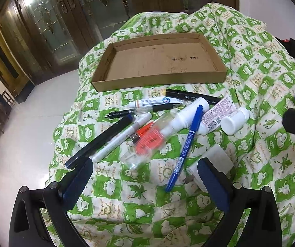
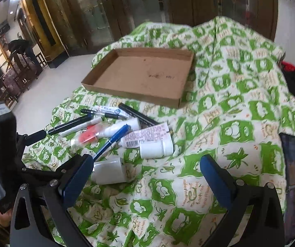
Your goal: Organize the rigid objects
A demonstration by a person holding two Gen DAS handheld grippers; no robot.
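A shallow empty cardboard tray lies on a green-and-white quilt. In front of it is a heap of pens, tubes and bottles: a blue pen, a black pen, a white marker, a clear bottle with an orange label, a white bottle, a white tube with a barcode and a white plug block. My left gripper hangs open just short of the heap. My right gripper is open, with the plug block beside its left finger.
The quilt drapes over a raised surface with the pale floor to the left. Wooden glass doors stand behind. A dark object lies at the right. The left gripper's body shows at the left of the right wrist view.
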